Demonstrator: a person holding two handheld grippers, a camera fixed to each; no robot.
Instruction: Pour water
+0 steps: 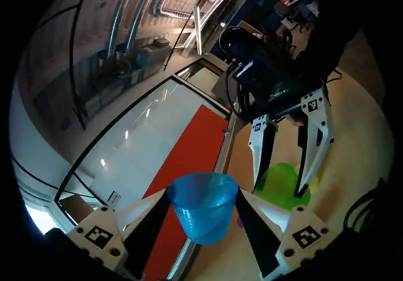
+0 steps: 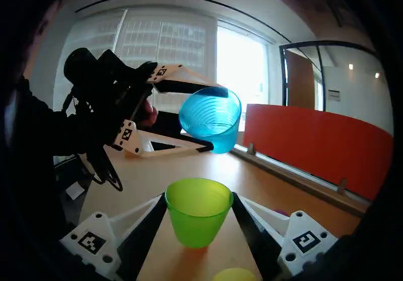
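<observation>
Blue cup point(image 1: 203, 208), one, clamped in left gripper point(image 1: 202, 193); green cup point(image 2: 197, 220), one, clamped in right gripper point(image 2: 199, 198).

An office: wooden desk point(image 2: 262, 178), red divider panel point(image 2: 322, 145), large windows point(image 2: 242, 64), exposed ceiling ducts point(image 1: 126, 19).

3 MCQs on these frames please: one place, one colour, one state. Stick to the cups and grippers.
1. Where is the blue cup relative to the green cup?
A) in the air, above and beyond it
B) nested inside it
C) lying beside it

2. What colour is the cup held by the right gripper?
A) blue
B) green
C) red

3. How does the left gripper hold the blue cup?
A) upright
B) tilted
C) upside down

Answers:
1 A: the right gripper view shows it off the table, higher than the green cup.
2 B: green walls sit between both fingers.
3 B: its rim leans over in that view.
</observation>
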